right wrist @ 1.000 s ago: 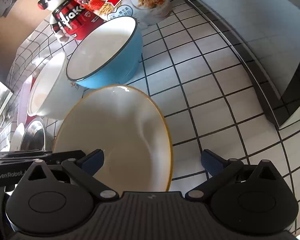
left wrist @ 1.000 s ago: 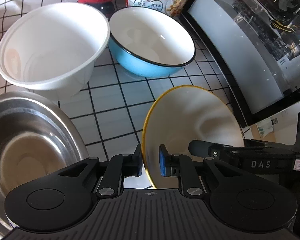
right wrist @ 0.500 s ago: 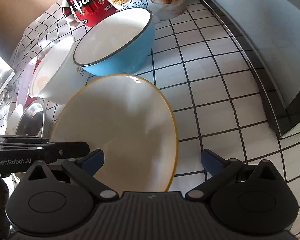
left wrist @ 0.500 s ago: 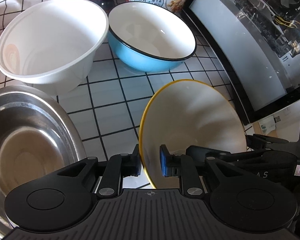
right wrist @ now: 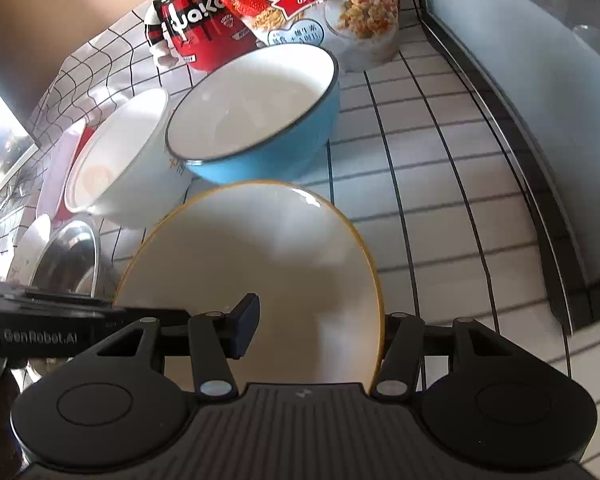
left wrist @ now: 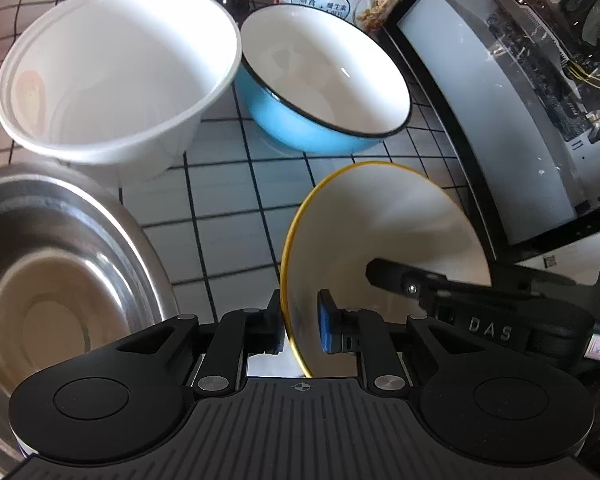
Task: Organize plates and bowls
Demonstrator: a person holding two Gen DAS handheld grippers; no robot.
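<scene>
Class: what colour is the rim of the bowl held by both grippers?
Yellow, on the white bowl; clearest in the right wrist view.

Left gripper [left wrist: 300, 330]: black ribbed body, round side discs, silver screws, blue pads; right gripper [right wrist: 314, 330] alike, pads seemingly darker blue; lettering "DAS", "GenRobot.AI".

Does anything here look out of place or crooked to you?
Only the yellow-rimmed bowl: it is tipped up on edge, while the white bowl, blue bowl and steel bowl sit level. The left tongs pinch its rim; the right tongs have just been closing around the opposite rim. Nothing spilled or broken.
</scene>
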